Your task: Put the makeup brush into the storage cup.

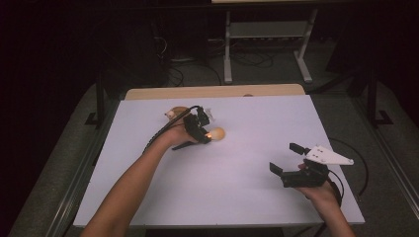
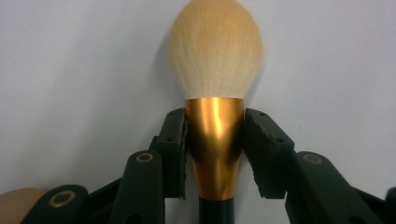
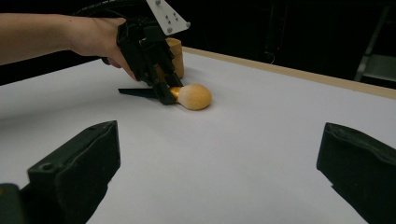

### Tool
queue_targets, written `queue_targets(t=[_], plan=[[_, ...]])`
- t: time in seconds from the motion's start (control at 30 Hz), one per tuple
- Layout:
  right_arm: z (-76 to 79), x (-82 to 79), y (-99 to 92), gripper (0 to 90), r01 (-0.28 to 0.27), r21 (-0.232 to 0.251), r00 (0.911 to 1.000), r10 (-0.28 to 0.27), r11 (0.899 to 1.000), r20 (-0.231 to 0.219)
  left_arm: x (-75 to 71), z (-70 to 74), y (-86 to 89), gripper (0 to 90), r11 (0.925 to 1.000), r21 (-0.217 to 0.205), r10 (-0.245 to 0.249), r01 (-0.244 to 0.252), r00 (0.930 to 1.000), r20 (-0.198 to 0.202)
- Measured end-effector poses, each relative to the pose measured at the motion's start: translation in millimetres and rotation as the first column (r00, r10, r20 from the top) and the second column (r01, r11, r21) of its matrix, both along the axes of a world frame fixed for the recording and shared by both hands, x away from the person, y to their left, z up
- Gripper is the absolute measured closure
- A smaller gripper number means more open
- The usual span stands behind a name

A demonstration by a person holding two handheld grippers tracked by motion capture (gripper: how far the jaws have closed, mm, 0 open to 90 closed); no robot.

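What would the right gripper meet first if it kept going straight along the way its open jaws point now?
Most likely the makeup brush, whose bristle head lies ahead of the right gripper, held in the left gripper. Only bare white table lies between, though depth is hard to judge.

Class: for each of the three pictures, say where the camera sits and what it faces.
High view: above the table, looking forward and down; both forearms, both tongs.
Left gripper view: on the left tongs, along jaws flanking the makeup brush ferrule.
Right gripper view: on the open right tongs, facing across the table; left hand.
All three share the brush.
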State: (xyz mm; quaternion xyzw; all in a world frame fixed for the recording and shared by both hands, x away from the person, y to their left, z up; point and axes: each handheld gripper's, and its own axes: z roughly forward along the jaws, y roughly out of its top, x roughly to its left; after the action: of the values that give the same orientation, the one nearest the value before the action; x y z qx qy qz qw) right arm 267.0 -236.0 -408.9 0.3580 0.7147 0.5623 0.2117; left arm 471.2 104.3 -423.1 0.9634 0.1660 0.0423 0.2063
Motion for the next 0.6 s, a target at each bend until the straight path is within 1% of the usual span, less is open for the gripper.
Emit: queue_targets(t=[0.6], plan=[[0.1, 0.1, 0.0, 0.0, -0.001, -0.002, 1.0, 0.001, 1.0, 0.004, 3.1, 0.4, 1.1, 63.5, 1.0, -0.006, 0.002, -0.002, 0.9996, -0.027]])
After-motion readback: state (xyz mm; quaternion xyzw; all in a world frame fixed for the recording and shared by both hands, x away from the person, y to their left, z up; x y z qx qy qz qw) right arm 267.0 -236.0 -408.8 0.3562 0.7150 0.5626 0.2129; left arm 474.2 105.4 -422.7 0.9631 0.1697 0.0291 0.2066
